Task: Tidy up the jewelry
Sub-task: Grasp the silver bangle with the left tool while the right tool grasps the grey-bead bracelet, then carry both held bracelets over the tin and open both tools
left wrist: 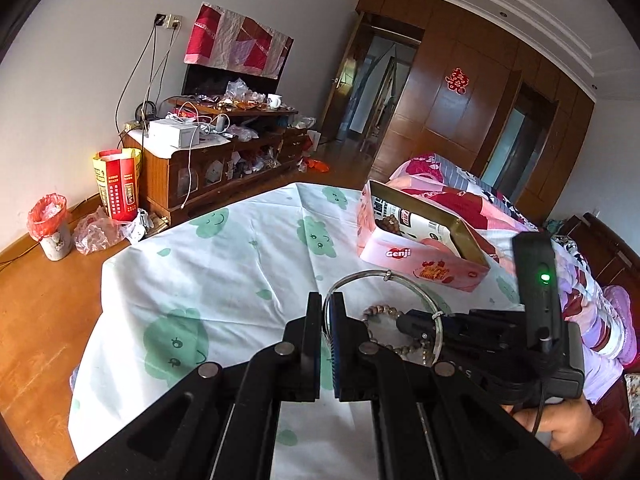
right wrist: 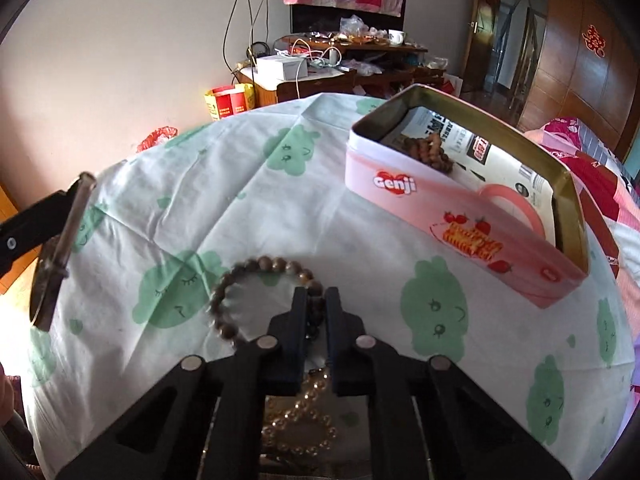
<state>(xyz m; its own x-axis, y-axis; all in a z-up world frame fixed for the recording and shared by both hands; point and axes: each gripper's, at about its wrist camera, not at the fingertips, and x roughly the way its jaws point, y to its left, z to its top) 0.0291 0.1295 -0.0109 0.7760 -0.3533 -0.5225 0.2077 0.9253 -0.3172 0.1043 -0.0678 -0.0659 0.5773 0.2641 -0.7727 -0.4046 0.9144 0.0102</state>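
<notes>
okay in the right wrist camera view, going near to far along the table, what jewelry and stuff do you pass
Gold bead bracelet under the right gripper → brown wooden bead bracelet pinched between its fingers → open pink Genji tin, with darker beads already inside → cluttered wooden cabinet beyond the table.

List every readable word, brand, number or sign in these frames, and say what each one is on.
"Genji": white lettering on the side of the pink tin.
Red double-happiness paper sign, on the wooden wardrobe door.
Black print on the white packet inside the tin: too small to read.
Columns of characters on the red and yellow carton on the floor: too blurred to read.
</notes>
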